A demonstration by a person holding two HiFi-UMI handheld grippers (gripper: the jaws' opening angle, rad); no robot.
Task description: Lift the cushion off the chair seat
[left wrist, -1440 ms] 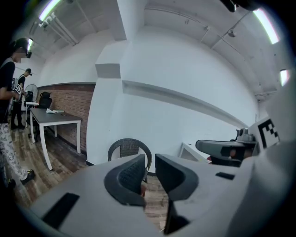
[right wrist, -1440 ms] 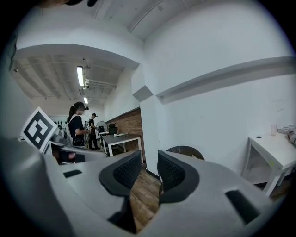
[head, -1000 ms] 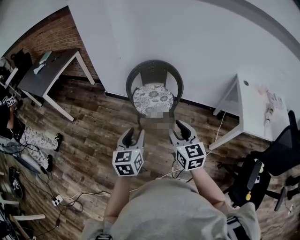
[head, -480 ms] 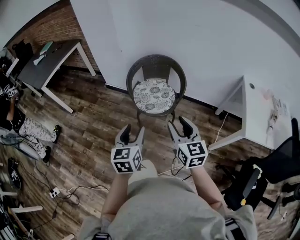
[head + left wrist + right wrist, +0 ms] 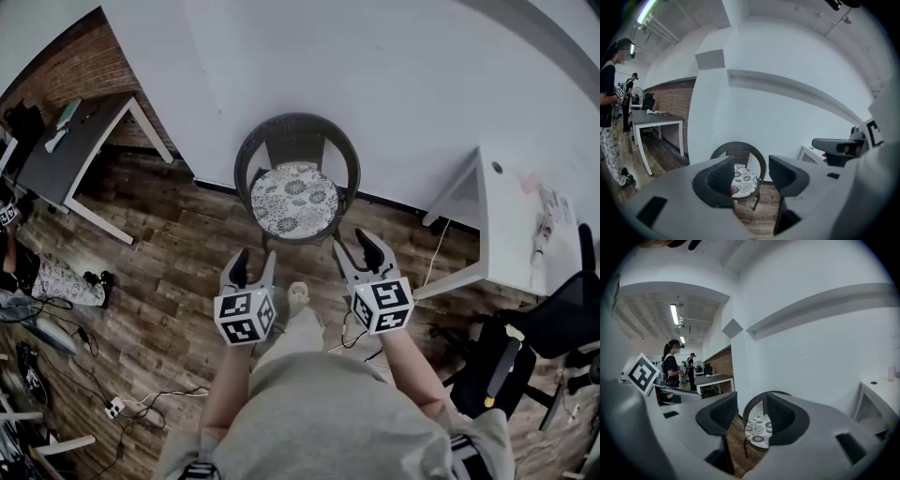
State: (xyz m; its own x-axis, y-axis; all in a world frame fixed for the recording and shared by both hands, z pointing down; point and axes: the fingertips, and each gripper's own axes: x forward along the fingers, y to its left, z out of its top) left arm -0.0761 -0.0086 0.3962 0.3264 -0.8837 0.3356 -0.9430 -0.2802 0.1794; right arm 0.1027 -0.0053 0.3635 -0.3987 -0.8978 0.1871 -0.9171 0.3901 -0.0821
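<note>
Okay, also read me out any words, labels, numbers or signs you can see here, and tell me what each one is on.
No text here can be read.
Marker cubes on the left tool and right tool: black-and-white square patterns only, no letters or numbers.
Papers on the white table: too small and blurred to read.

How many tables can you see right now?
2: a dark table by the brick wall at left, a white table at right. More may be hidden off frame.
</note>
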